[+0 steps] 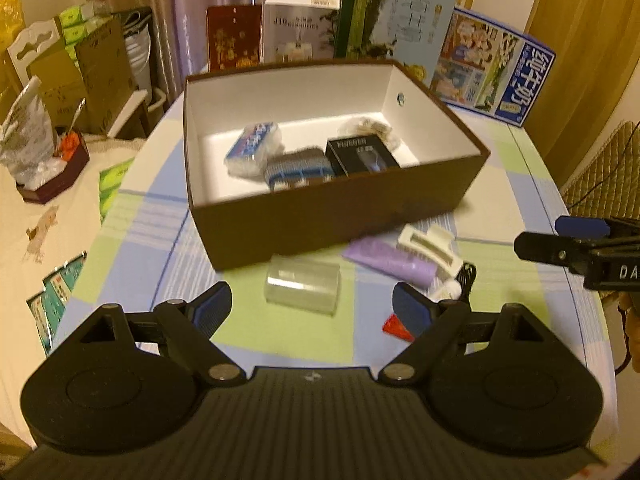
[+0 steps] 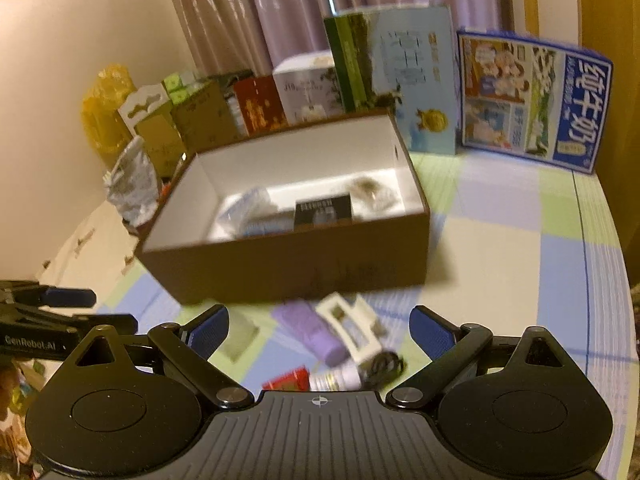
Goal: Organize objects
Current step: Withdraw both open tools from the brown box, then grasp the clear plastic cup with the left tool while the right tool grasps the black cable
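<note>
Left gripper (image 1: 312, 306) and right gripper (image 2: 319, 330): fingers apart, holding nothing.
Clear container (image 1: 302, 288) at 12 o'clock, before the brown box (image 1: 320, 220).

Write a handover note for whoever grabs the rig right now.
Left gripper: open, empty, above the clear plastic container.
Right gripper: open, empty, over the loose pile.
Done: tissue pack, black box and a few more items lie in the brown box.
Left on the table in front of it: clear container, purple tube, white clip, red packet, small white bottle.
</note>
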A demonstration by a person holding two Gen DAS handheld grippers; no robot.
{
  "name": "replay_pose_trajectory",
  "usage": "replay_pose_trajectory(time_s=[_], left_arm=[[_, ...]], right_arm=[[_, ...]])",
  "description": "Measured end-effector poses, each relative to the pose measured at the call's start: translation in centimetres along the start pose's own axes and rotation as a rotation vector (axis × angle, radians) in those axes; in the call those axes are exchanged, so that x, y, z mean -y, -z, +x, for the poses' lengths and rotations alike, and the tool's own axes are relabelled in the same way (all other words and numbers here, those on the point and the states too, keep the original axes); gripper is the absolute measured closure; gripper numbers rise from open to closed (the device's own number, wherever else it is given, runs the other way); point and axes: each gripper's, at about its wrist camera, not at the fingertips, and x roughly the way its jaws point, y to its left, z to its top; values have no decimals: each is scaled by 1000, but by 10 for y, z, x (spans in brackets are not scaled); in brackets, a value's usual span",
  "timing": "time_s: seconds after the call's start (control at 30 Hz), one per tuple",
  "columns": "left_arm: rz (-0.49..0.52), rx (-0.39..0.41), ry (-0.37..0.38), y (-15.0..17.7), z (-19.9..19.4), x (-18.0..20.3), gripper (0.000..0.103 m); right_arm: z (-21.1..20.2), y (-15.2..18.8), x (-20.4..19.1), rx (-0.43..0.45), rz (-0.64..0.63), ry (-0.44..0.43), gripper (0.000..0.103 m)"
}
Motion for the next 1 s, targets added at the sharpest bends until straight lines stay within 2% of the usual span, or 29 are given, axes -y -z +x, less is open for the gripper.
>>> replay_pose_trajectory(time_s=[0.3, 0.63, 0.7, 0.87, 0.97, 1.0], left_arm=[[-12, -48, -4, 23, 11, 3, 18], [11, -78, 4, 34, 28, 9, 18], [13, -79, 4, 34, 31, 10, 18], [10, -86, -3, 33, 41, 8, 18], [9, -90, -9, 31, 50, 7, 18], [10, -90, -11, 30, 52, 6, 18]], right_arm=[[3, 37, 7, -72, 20, 51, 9], [16, 50, 15, -108, 34, 90, 10], [20, 52, 17, -113, 35, 102, 18], [38, 57, 26, -150, 87, 116, 48], [52, 59, 36, -170, 155, 124, 62], [56, 59, 40, -173, 179, 131, 63]])
